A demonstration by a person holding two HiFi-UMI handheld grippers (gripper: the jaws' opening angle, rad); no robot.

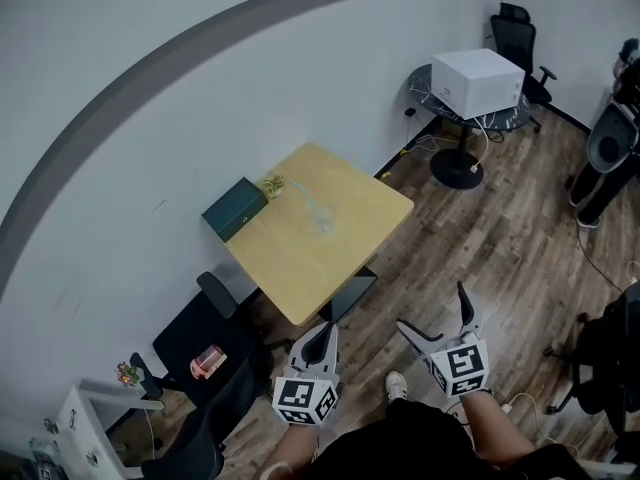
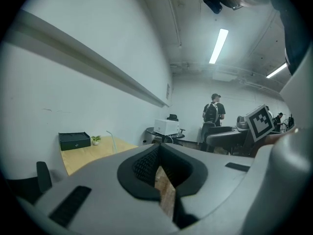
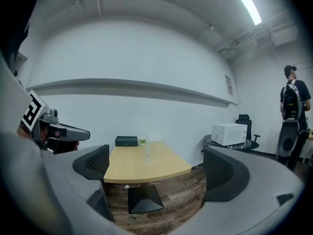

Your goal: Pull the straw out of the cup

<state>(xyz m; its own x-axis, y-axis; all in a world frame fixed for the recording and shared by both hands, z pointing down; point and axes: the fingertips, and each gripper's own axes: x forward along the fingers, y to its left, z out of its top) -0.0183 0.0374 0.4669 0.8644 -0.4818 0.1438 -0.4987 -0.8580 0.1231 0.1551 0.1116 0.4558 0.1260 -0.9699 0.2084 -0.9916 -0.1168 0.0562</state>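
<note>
Cool, even light from a ceiling tube (image 2: 217,45) fills my room; both gripper views bulge, darken at their round edges, and blur up close.

One table (image 1: 300,268), one box (image 1: 234,209), one plant (image 1: 272,184), perhaps one cup (image 3: 147,153).

- Square light-wood table (image 1: 335,263), one edge against pale wall (image 1: 120,118).
- Dark green rectangular box (image 1: 234,209) at table's wall-side corner; small green potted plant (image 1: 272,184) just beside it.
- Black chair (image 1: 195,333) near table's lower-left side; pink object (image 1: 208,361) on it, possibly a container, too small to tell.
- Round dark pedestal table (image 1: 420,88) further along wall, bearing white box-shaped appliance (image 1: 480,80).
- Black office chair (image 1: 517,40) behind it.
- Brown wood-plank floor (image 1: 500,238).
- Person with dark backpack (image 2: 212,114), standing, back turned.
- Long ceiling strip light (image 2: 218,45), lit.
</note>
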